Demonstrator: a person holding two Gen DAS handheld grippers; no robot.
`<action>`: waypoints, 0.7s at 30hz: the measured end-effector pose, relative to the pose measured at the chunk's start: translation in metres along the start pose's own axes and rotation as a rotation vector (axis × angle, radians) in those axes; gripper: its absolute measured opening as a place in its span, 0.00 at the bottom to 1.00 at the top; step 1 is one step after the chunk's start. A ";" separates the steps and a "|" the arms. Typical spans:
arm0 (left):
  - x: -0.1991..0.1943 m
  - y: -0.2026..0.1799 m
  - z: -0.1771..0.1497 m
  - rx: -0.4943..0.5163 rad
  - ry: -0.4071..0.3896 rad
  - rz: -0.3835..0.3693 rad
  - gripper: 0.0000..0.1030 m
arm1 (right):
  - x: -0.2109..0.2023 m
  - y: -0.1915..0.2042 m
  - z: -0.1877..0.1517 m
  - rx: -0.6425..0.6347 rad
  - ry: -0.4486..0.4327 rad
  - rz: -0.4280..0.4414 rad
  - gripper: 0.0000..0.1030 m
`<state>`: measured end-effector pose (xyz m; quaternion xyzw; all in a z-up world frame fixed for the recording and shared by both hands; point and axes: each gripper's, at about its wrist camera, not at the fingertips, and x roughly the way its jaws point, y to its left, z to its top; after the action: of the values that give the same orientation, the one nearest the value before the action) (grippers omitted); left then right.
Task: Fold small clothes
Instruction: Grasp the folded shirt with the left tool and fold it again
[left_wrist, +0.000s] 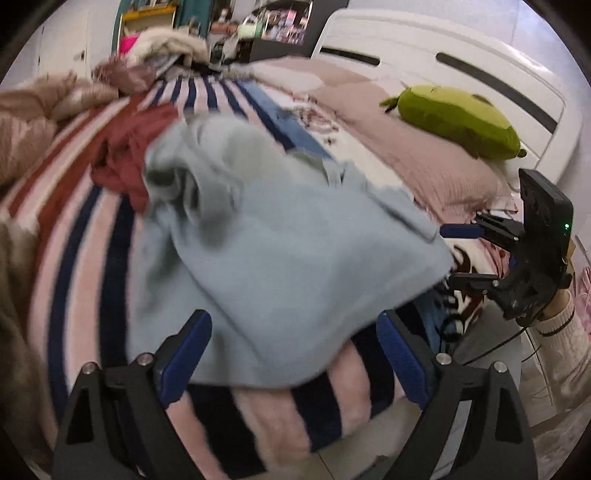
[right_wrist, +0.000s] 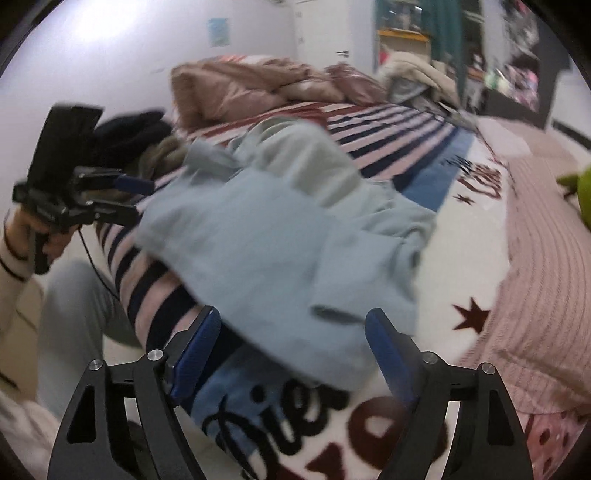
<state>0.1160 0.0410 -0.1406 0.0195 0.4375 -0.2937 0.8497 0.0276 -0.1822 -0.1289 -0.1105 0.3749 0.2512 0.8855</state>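
A light blue garment (left_wrist: 280, 251) lies rumpled on the striped bed cover; it also shows in the right wrist view (right_wrist: 280, 236). My left gripper (left_wrist: 291, 350) is open, its blue pads either side of the garment's near edge, holding nothing. My right gripper (right_wrist: 295, 350) is open too, at the garment's near corner. In the left wrist view the right gripper (left_wrist: 458, 254) sits at the garment's right edge. In the right wrist view the left gripper (right_wrist: 133, 201) sits at its left edge. A dark red garment (left_wrist: 129, 155) lies crumpled behind the blue one.
The bed carries a striped pink, navy and red blanket (left_wrist: 85, 236) with a printed white part (right_wrist: 461, 258). A green plush toy (left_wrist: 454, 120) lies on a pink pillow by the white headboard (left_wrist: 443, 48). Beige bedding (right_wrist: 251, 88) is heaped at the far side. Shelves stand behind.
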 end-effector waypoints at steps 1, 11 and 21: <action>0.005 -0.002 -0.004 -0.005 0.011 0.007 0.86 | 0.006 0.005 -0.002 -0.007 0.018 -0.010 0.76; 0.005 -0.006 0.006 0.009 -0.014 0.090 0.07 | 0.012 -0.010 0.018 0.087 -0.032 -0.058 0.09; -0.022 0.014 0.069 -0.006 -0.114 -0.015 0.04 | 0.000 -0.049 0.070 0.145 -0.109 0.008 0.03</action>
<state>0.1645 0.0430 -0.0846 -0.0030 0.3895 -0.2993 0.8710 0.0961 -0.1964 -0.0797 -0.0305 0.3440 0.2326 0.9092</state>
